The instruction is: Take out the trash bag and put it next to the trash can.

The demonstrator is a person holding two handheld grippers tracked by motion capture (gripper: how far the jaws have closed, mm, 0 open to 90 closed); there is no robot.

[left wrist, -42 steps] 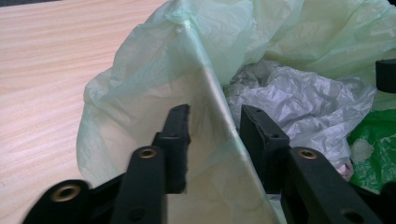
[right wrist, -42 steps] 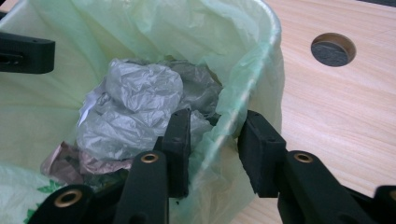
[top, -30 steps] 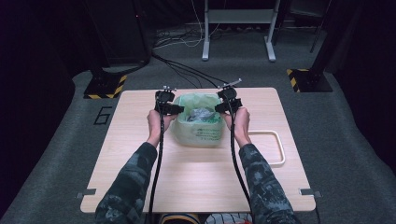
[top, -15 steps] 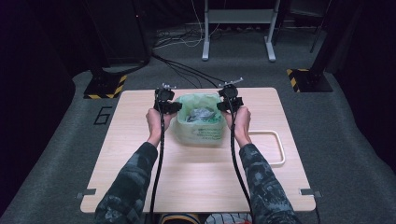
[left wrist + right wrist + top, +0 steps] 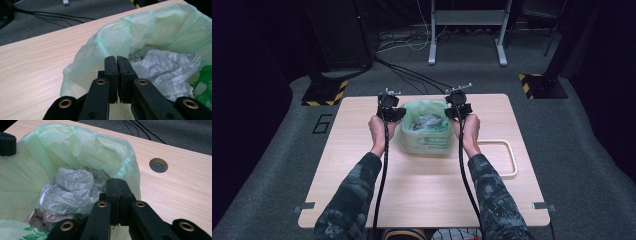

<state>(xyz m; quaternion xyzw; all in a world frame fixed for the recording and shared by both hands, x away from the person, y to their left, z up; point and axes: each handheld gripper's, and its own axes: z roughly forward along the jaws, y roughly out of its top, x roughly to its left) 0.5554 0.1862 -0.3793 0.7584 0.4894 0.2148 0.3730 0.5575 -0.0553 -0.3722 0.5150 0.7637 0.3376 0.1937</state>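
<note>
Both claws (image 5: 389, 111) (image 5: 458, 104) stay clamped on the bag (image 5: 426, 131) rim, unmoved.

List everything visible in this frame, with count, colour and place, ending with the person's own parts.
table: one, light wood, centre of the high view
bag: one, pale green plastic, open-topped, far middle of the table
crumpled plastic: grey-white, inside the bag
white loop: one, flat on the table's right side
round hole: one, in the tabletop beyond the bag in the right gripper view
metal stand: one, grey, on the floor behind the table
cables: several, black, on the floor
left gripper: black, shut on the bag's left rim
right gripper: black, shut on the right rim
</note>
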